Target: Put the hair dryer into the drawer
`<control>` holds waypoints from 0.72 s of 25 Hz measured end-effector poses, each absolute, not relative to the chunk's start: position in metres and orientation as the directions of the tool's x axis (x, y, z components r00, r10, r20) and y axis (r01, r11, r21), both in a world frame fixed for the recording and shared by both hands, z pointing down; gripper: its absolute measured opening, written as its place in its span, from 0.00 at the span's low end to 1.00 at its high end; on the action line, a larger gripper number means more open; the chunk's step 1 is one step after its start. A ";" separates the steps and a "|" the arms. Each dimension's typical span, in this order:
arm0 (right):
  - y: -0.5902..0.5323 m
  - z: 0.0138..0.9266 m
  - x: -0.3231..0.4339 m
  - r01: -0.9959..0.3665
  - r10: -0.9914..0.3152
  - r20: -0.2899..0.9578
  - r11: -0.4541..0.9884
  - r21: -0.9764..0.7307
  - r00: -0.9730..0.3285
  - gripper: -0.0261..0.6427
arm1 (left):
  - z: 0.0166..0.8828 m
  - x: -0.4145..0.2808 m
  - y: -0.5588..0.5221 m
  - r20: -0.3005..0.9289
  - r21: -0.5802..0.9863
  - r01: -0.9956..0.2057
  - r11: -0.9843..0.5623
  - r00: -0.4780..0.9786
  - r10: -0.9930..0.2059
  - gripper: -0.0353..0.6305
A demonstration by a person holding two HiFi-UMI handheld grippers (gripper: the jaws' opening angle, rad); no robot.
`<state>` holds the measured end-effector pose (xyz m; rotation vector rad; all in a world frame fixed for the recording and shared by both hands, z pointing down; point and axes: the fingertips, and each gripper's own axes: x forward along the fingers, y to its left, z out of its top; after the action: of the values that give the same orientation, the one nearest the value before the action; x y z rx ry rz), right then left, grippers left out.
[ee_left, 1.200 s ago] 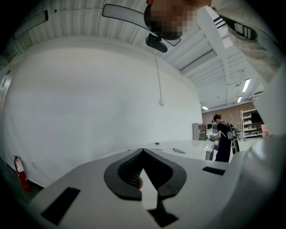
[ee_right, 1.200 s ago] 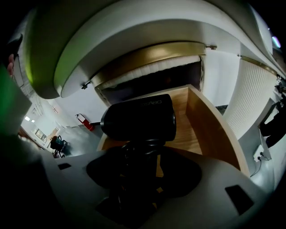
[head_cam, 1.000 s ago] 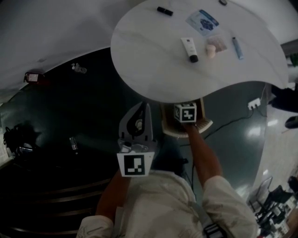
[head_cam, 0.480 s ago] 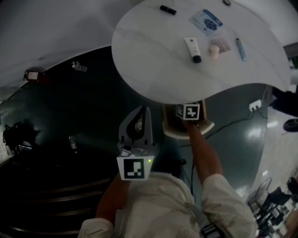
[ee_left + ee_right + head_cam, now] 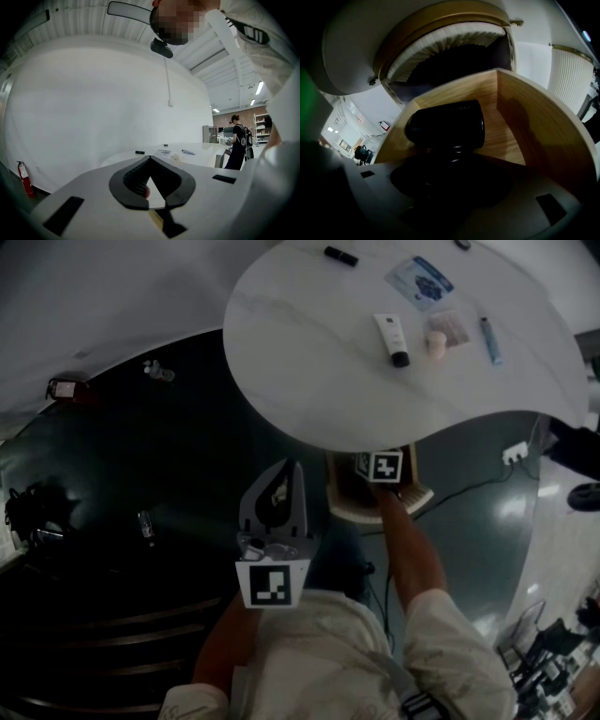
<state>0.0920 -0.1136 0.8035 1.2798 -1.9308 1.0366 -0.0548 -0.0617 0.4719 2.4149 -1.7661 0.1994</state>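
Note:
A black hair dryer (image 5: 446, 124) lies inside the open wooden drawer (image 5: 534, 126), its barrel across the floor boards. The handle runs back between the jaws of my right gripper (image 5: 452, 160), which is shut on it. In the head view only that gripper's marker cube (image 5: 384, 466) shows, just under the edge of the white table (image 5: 309, 362), over the drawer (image 5: 417, 495). To the left, away from the drawer, my left gripper (image 5: 287, 471) hangs in the air, shut and empty. In its own view the left gripper (image 5: 150, 158) has its tips touching.
On the table lie a white tube (image 5: 392, 338), a small jar (image 5: 436, 341), a pen (image 5: 491, 339), a printed packet (image 5: 418, 282) and a black stick (image 5: 340, 256). A power strip (image 5: 513, 452) with its cable lies on the dark floor at right. A fire extinguisher (image 5: 64, 388) lies far left.
The right gripper's cube has slipped a little further under the table edge, down into the drawer. The left gripper has stayed put.

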 end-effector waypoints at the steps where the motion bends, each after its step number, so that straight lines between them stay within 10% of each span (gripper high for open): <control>1: -0.112 0.806 0.091 -0.931 -0.462 0.810 0.232 -0.283 -0.362 0.42 | 0.473 -0.056 -0.062 0.194 0.036 -0.954 -0.297 0.298 -0.935 0.06; 18: -0.105 0.822 0.089 -0.935 -0.439 0.830 0.247 -0.256 -0.344 0.43 | 0.481 -0.057 -0.075 0.208 0.039 -0.951 -0.307 0.308 -0.928 0.06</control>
<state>0.0892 -0.1054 0.8218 1.2500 -1.8981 1.0201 -0.0569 -0.0745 0.4814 2.4120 -1.7480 0.2183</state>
